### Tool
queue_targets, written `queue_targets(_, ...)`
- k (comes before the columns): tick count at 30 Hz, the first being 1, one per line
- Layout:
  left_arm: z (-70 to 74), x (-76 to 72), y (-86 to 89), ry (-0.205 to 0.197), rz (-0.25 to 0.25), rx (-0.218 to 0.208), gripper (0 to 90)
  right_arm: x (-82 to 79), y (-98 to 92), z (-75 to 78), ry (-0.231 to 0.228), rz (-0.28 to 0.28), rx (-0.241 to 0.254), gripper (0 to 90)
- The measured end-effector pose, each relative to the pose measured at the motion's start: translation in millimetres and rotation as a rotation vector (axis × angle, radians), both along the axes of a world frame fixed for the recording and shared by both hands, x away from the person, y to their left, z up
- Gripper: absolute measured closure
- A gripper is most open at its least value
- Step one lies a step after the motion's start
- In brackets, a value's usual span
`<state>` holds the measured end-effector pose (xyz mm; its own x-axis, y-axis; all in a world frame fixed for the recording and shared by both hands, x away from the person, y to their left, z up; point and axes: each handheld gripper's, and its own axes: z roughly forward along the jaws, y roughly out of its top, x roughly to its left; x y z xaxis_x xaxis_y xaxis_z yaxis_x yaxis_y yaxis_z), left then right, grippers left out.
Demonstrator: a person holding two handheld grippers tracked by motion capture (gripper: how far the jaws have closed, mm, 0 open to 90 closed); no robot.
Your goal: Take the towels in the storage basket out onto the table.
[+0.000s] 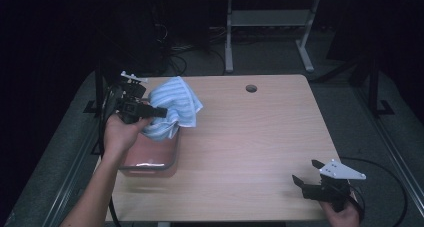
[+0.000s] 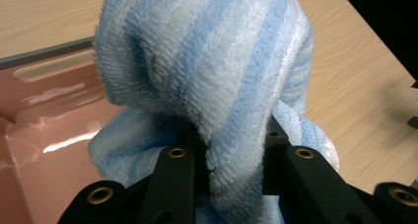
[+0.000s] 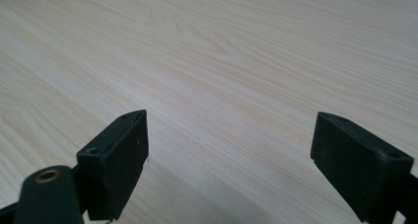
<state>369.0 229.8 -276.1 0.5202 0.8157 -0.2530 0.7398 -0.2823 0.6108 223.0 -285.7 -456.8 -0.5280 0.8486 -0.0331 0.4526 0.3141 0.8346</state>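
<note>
**Ana:** Above the tub (image 1: 148, 163), at its far end, hangs the towel (image 1: 172, 108). Why up there and not lying inside?

**Ben:** Because the left gripper (image 1: 161, 111) has it pinched. From the left gripper view, the jaws press together on a fold of the towel (image 2: 217, 86), with the rest bulging up and over them. A grip on one bunched fold lets the whole cloth lift clear of the tub (image 2: 44, 110) walls.

**Ana:** So it touches nothing below?

**Ben:** The lowest folds seem to dangle just over the tub's far rim; whether they brush it I cannot tell. The pink floor of the tub looks bare where it shows.

**Ana:** And the gripper lies nearly level, pointing away from the tub toward the middle of the table (image 1: 250, 137).

**Ben:** I'd judge that suits carrying cloth sideways: the towel drapes on both sides of the jaws and can't easily slip off.

**Ana:** What about the right gripper (image 1: 306, 173)?

**Ben:** It sits well apart from the tub, at the near corner on the other side. Its jaws stand spread with only bare table (image 3: 222, 61) between them. I'd say it waits there, out of the way yet ready, perhaps to take a free corner once the towel comes over.

**Ana:** Risk?

**Ben:** A thick fold may slide out if the pinch is shallow.
</note>
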Motion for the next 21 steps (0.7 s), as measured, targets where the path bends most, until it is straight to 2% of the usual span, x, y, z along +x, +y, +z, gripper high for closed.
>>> queue_targets(13, -2.8, 4.2, -18.9, 0.004, -0.029, -0.005, 73.4, -2.3, -2.0, 0.2, -0.001, -0.007, 0.006, 14.1)
queue_targets(14, -4.8, 3.8, -22.3, 0.002, -0.034, -0.027, 73.3, -2.3, -2.6, 0.0, -0.003, -0.006, 0.004, 14.1)
queue_targets(21, -20.0, 4.8, -39.0, 0.031, -0.084, -0.013, 73.1, -1.9, -3.5, 1.3, -0.004, -0.013, 0.008, 14.1)
